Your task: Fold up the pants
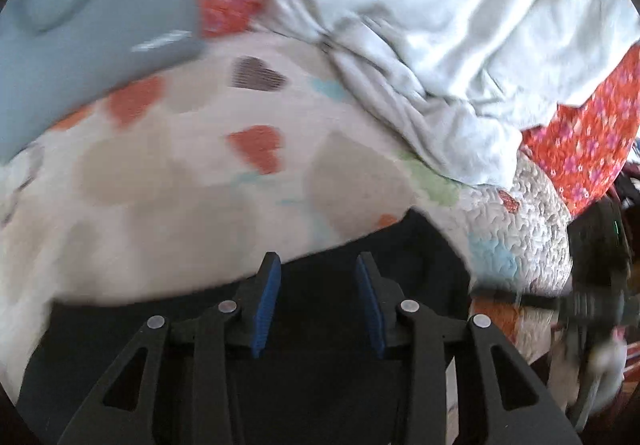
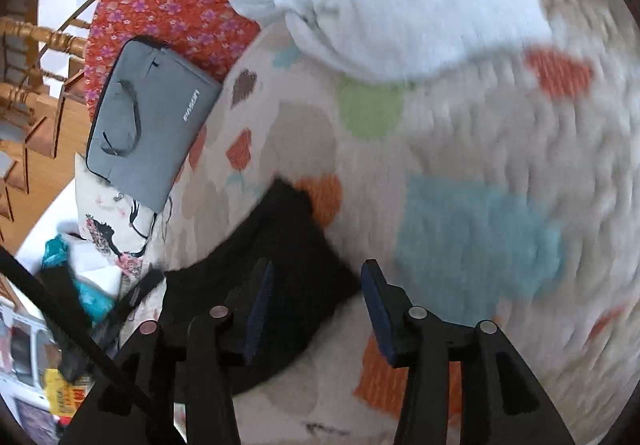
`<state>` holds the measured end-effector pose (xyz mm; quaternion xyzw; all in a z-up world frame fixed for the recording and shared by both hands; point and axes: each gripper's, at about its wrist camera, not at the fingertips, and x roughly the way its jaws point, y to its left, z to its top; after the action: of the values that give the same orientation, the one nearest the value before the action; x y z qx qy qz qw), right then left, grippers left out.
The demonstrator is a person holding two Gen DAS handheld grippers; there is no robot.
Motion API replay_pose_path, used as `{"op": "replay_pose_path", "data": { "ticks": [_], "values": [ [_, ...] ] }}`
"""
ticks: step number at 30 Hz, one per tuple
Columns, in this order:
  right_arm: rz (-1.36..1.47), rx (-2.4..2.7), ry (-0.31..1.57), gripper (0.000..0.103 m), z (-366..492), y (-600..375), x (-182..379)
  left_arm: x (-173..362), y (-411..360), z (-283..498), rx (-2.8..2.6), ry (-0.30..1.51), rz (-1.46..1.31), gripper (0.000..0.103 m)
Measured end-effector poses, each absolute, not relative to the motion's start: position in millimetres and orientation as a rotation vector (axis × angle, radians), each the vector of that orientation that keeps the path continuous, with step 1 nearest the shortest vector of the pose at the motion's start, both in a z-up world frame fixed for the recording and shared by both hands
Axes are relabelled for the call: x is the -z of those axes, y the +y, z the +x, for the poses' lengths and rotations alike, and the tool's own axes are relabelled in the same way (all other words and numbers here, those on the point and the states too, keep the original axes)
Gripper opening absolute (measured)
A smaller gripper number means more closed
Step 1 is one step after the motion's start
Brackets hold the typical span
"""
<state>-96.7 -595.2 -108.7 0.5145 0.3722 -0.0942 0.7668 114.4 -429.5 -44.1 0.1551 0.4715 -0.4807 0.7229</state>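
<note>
Pants: black fabric pants (image 1: 312, 325), lying on heart-patterned quilted bedspread (image 1: 180, 173).
Left gripper (image 1: 318, 269): jaws released, above the pants.
Right gripper (image 2: 318, 273): jaws released, nothing grasped.

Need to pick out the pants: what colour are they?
Black pants, plain, lying on the heart-patterned quilt. Right wrist view shows them best.

Bed covered by a pale quilt (image 2: 460, 149) with heart patches over a red floral sheet (image 2: 160, 1); white blanket (image 1: 460, 25) heaped on top; wooden chair (image 2: 44, 37) and wooden floor (image 2: 44, 181) beside the bed
</note>
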Motion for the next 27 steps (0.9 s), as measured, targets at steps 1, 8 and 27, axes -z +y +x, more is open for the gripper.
{"op": "replay_pose_path", "data": {
  "ticks": [1, 8, 27],
  "values": [
    [1.144, 0.191, 0.817, 0.052, -95.4, -590.3, 114.0, 49.6, -443.7, 113.2, 1.078, 1.063, 0.352, 0.038],
    [1.181, 0.153, 0.794, 0.058, -85.8, -573.6, 129.8, 92.4, -515.2, 107.2, 1.148, 1.172, 0.439, 0.041],
    [0.992, 0.068, 0.721, 0.023, -52.4, -557.8, 113.2, 71.3, -530.0, 67.5, 1.294, 1.107, 0.568, 0.010]
  ]
}}
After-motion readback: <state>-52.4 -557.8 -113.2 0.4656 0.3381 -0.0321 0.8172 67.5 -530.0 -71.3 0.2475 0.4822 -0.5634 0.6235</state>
